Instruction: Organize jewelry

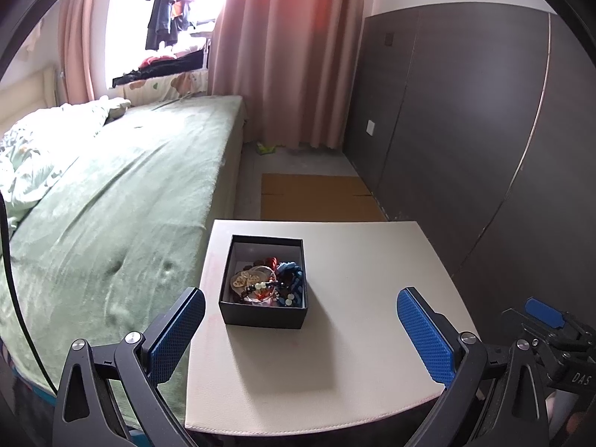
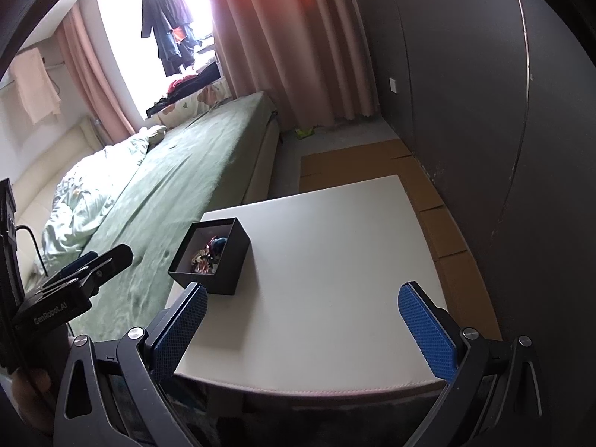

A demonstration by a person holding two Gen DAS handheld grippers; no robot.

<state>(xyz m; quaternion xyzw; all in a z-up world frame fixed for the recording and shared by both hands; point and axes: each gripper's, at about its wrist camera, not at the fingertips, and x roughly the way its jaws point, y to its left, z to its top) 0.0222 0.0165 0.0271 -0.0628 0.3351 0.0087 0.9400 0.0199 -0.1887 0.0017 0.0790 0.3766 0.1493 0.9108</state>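
Bed (image 1: 123,186): green cover, fills the left half of the left wrist frame; rumpled quilt at far left. Dark wardrobe panels (image 1: 465,130) fill the right; pink curtains (image 1: 283,56) hang at upper centre beside a bright window with clothes on a line. Flattened cardboard (image 1: 316,197) lies on the floor above the counter.

Counter (image 1: 354,335): pale, smooth top, lower centre of both frames, bare apart from one item.

Black box (image 1: 265,313): open, no lid in view, sits left of the counter's centre. The jewelry (image 1: 266,281) lies heaped inside it: beaded strands, a blue braided cord, red pieces, pale lotus-shaped slices, all tangled together.

My left tongs (image 1: 301,329) and right tongs (image 2: 302,329): both spread wide, pinching nothing, held low at the near edge, clear of the box.

Judgement: this fits pieces gathered into the box, or a heap awaiting sorting; I cannot settle which. Any pick from the tangle calls for pinching a single strand and lifting slowly, the other tongs steadying the light box against sliding.
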